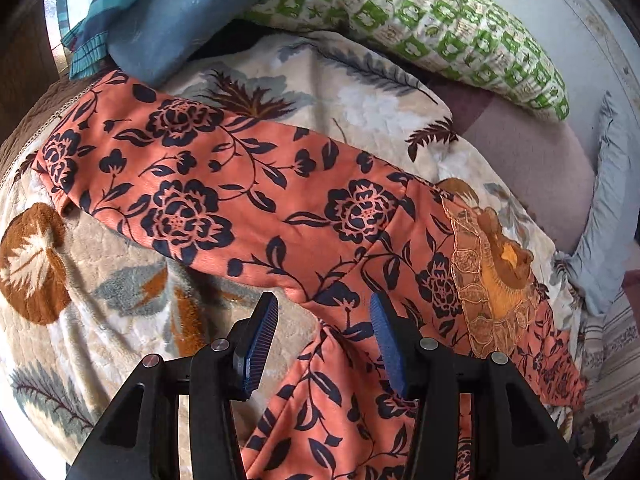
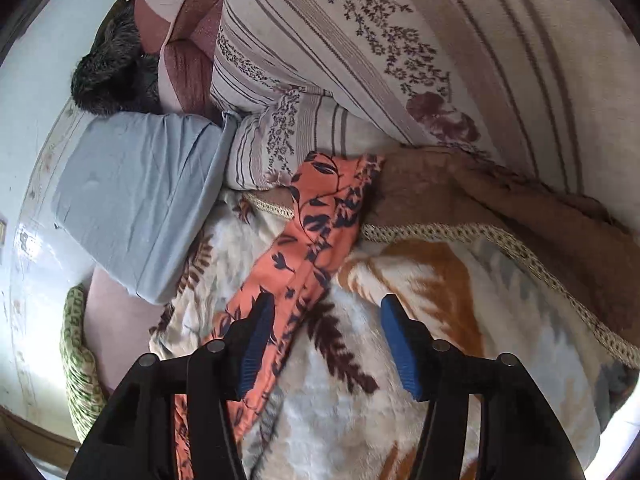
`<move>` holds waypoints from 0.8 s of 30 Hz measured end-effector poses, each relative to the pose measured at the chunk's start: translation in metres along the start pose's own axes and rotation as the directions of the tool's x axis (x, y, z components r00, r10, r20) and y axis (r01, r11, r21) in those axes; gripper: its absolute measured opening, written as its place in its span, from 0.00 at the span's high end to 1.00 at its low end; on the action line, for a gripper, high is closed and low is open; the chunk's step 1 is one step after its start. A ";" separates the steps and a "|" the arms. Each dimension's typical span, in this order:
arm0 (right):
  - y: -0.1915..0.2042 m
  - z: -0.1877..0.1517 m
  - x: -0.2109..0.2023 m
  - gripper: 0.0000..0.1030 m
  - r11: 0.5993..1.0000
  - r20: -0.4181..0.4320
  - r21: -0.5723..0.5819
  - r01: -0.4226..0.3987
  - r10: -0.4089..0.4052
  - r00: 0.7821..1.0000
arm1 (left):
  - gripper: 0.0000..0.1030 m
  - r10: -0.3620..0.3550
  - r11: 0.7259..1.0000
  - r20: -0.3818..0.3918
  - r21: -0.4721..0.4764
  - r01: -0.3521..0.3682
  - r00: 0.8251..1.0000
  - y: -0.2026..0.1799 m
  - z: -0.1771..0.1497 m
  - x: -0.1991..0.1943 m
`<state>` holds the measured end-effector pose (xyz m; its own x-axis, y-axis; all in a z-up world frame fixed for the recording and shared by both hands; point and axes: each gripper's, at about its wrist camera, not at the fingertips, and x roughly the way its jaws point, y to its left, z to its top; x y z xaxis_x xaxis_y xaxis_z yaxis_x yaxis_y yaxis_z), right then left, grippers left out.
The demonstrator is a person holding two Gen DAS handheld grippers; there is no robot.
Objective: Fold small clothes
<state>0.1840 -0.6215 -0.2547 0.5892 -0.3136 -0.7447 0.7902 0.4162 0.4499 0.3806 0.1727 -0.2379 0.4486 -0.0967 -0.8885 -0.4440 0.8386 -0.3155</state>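
Orange floral garment (image 1: 256, 200) lies unfolded on the plush blanket (image 1: 120, 304); left gripper (image 1: 324, 340) and right gripper (image 2: 326, 344), jaws parted and empty, risk pinching blanket pile too.

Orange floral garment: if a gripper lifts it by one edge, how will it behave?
Probably floppy: the garment already creases and follows the blanket beneath. Likely light, since the cloth looks thin. The lace patch may snag on the left gripper, which is open.

- The garment (image 1: 256, 200) is spread across the blanket (image 1: 100, 300).
- Pillows (image 1: 420, 28) are piled behind it.
- A folded sheet (image 2: 132, 200) is placed left of the garment's strip (image 2: 316, 224), under a striped pillow (image 2: 400, 52).
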 end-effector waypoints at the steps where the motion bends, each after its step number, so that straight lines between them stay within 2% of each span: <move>1: 0.001 0.007 0.009 0.41 1.000 0.006 0.010 0.000 0.000 1.000 | 0.54 0.012 1.000 -0.018 0.010 -0.012 1.000 -0.008 -0.002 0.010; 4: 0.000 0.023 0.041 0.40 0.998 0.001 0.055 0.014 -0.014 1.000 | 0.54 0.068 0.997 -0.053 0.036 -0.066 0.996 -0.020 -0.011 0.031; 7: 0.001 0.031 0.077 0.40 0.997 -0.054 0.081 -0.001 0.005 0.999 | 0.54 0.114 0.993 -0.070 0.052 -0.110 0.991 -0.025 -0.017 0.046; 8: 0.004 0.032 0.087 0.45 0.998 -0.085 0.070 -0.004 0.010 0.996 | 0.54 0.119 0.992 -0.073 0.052 -0.116 0.990 -0.026 -0.018 0.049; 9: 0.010 0.033 0.093 0.53 0.999 -0.101 0.046 -0.028 0.033 0.994 | 0.54 0.120 0.992 -0.075 0.048 -0.117 0.990 -0.025 -0.018 0.053; 10: 0.020 0.036 0.093 0.80 0.998 -0.101 0.002 -0.063 0.063 0.993 | 0.54 0.122 0.992 -0.073 0.044 -0.119 0.990 -0.024 -0.019 0.054; 11: 0.031 0.040 0.088 0.95 0.994 -0.083 -0.057 -0.094 0.089 0.993 | 0.53 0.126 0.992 -0.072 0.038 -0.123 0.989 -0.024 -0.019 0.056; 13: 0.042 0.047 0.066 0.95 0.975 0.023 -0.133 -0.180 0.185 0.983 | 0.52 0.127 0.992 -0.072 0.026 -0.126 0.989 -0.023 -0.020 0.062; 14: 0.040 0.049 0.059 0.95 0.972 0.075 -0.153 -0.181 0.194 0.978 | 0.51 0.140 0.990 -0.077 0.025 -0.138 0.987 -0.022 -0.021 0.067; 15: 0.035 0.052 0.060 0.95 0.980 0.094 -0.158 -0.123 0.139 0.986 | 0.49 0.151 0.988 -0.073 0.033 -0.149 0.986 -0.024 -0.022 0.071; 17: 0.018 0.051 0.084 0.94 0.988 0.018 -0.146 0.047 -0.045 0.999 | 0.49 0.178 0.983 -0.050 0.064 -0.174 0.983 -0.031 -0.024 0.071; 18: 0.009 0.048 0.095 0.92 0.982 -0.021 -0.147 0.115 -0.119 0.993 | 0.49 0.183 0.981 -0.050 0.074 -0.179 0.982 -0.033 -0.024 0.071; 19: 0.002 0.043 0.099 0.90 0.979 -0.038 -0.147 0.143 -0.150 0.988 | 0.49 0.179 0.982 -0.058 0.078 -0.174 0.982 -0.034 -0.025 0.070; 22: -0.006 0.031 0.083 0.85 0.984 0.017 -0.134 0.116 -0.115 0.993 | 0.49 0.150 0.987 -0.085 0.078 -0.144 0.985 -0.031 -0.026 0.059; 24: -0.003 0.022 0.068 0.84 0.984 0.025 -0.152 0.092 -0.089 0.996 | 0.49 0.122 0.989 -0.099 0.094 -0.113 0.988 -0.027 -0.031 0.045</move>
<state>0.2255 -0.6628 -0.2958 0.5205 -0.3702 -0.7694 0.8060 0.5106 0.2995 0.3883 0.1293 -0.2800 0.3121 -0.0459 -0.9489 -0.4166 0.8911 -0.1801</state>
